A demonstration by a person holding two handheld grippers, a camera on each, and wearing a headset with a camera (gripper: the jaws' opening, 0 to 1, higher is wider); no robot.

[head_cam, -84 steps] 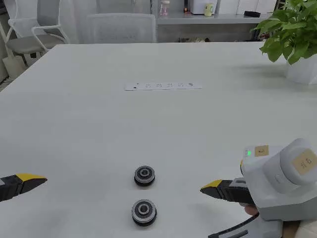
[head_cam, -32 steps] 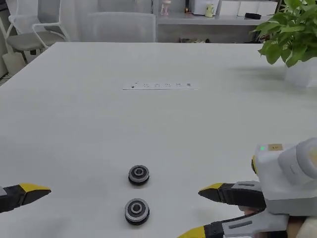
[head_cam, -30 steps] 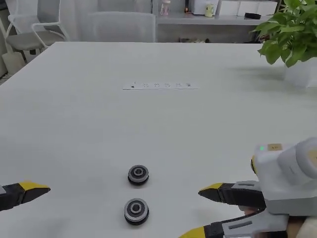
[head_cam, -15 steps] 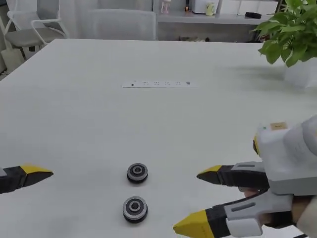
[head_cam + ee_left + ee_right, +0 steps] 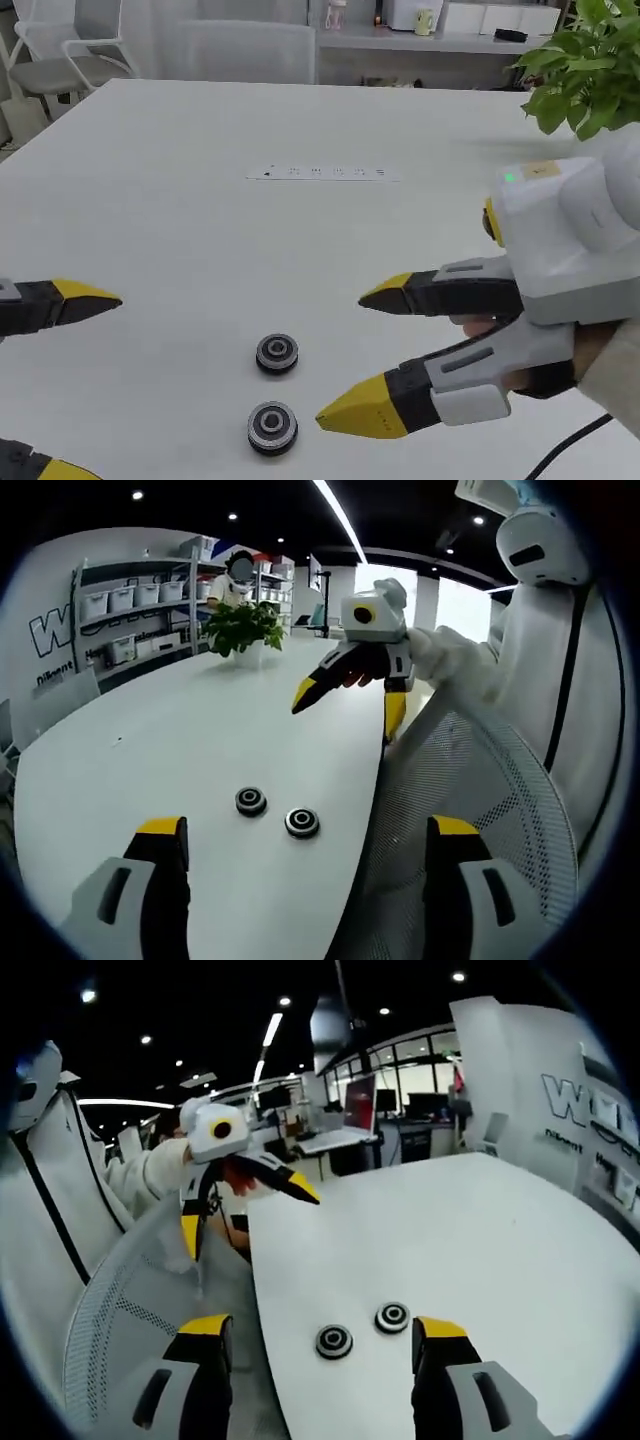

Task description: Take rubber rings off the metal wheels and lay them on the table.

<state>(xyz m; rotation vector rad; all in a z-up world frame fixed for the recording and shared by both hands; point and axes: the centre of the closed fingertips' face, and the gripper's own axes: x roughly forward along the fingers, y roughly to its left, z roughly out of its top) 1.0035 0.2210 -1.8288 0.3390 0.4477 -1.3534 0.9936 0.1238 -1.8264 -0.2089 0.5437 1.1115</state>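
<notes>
Two small metal wheels with black rubber rings lie flat on the white table (image 5: 330, 250), near its front edge: a far wheel (image 5: 277, 354) and a near wheel (image 5: 271, 427). My right gripper (image 5: 345, 358) hovers just right of them, open wide, its yellow tips pointing left. My left gripper (image 5: 88, 385) is open at the left edge, well apart from the wheels. In the left gripper view the wheels (image 5: 250, 800) (image 5: 301, 822) lie ahead of my open left gripper (image 5: 307, 826). In the right gripper view they (image 5: 392, 1317) (image 5: 334, 1341) lie just beyond my open right gripper (image 5: 322, 1325).
A flat white socket strip (image 5: 322, 172) is set into the table's middle. A potted plant (image 5: 585, 70) stands at the far right. Chairs (image 5: 245, 55) line the far edge. A mesh chair back (image 5: 470, 780) sits close to the table's near edge.
My right gripper has lifted and moved left, closer to the wheels. My left gripper has risen and its lower jaw has come into view. The wheels have not moved.
</notes>
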